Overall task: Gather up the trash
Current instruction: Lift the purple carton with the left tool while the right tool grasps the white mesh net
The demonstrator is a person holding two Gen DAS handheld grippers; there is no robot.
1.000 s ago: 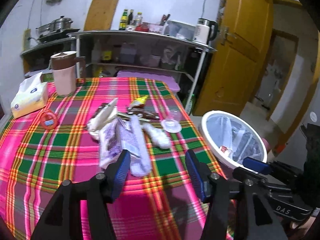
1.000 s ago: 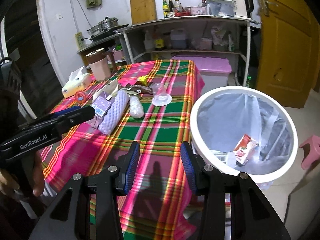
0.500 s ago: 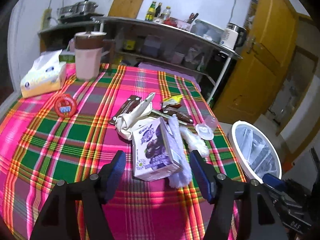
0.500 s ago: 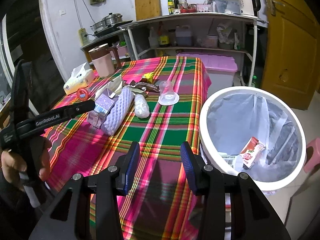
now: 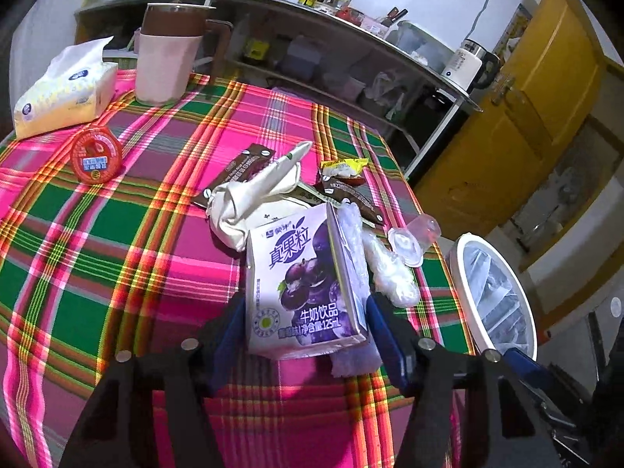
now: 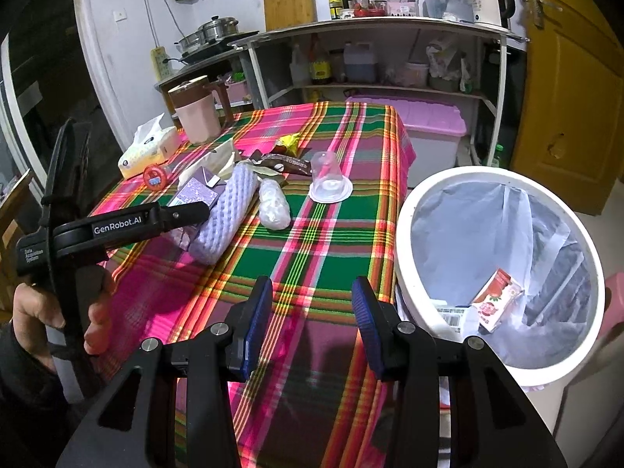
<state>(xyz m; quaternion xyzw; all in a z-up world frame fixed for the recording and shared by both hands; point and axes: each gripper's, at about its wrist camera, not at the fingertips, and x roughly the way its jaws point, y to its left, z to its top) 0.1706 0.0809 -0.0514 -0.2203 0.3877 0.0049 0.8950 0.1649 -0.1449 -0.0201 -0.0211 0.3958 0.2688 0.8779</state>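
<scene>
A plaid tablecloth (image 5: 97, 257) in pink, green and orange covers a table in a small kitchen, with a white-rimmed trash bin (image 6: 405, 241) standing on the floor just off the table's corner. Nearest the left wrist camera, the left gripper (image 5: 306, 335) has its blue pads on either side of a purple milk drink carton (image 5: 304, 284); its jaws have just been closing a little, the carton is between them, and a sliver of gap shows at each side, so the pads do not press it. The carton lies on a lilac padded wrap (image 6: 226, 214), with a clear crumpled plastic bag (image 5: 390, 269) just beside it. The right gripper (image 6: 312, 323) hovers over the bare cloth near the table edge, beside the bin, jaws part open with nothing between them. A person's hand (image 6: 58, 312) grips the left tool's handle at the left edge of the right wrist view. Inside the bin's liner lies a red drink carton (image 6: 495, 300).

Behind the purple carton lies a white cloth bag (image 5: 257, 195), brown wrappers (image 5: 351, 195), a yellow wrapper (image 5: 343, 165) and a clear plastic cup (image 6: 329, 179) standing upside down. Further back sit a round red tin (image 5: 95, 154), a tissue pack (image 5: 66, 89) and a pink jug (image 5: 167, 54). Metal shelves (image 6: 370, 58) with bottles and a kettle line the far wall beside a yellow door (image 6: 573, 89).
</scene>
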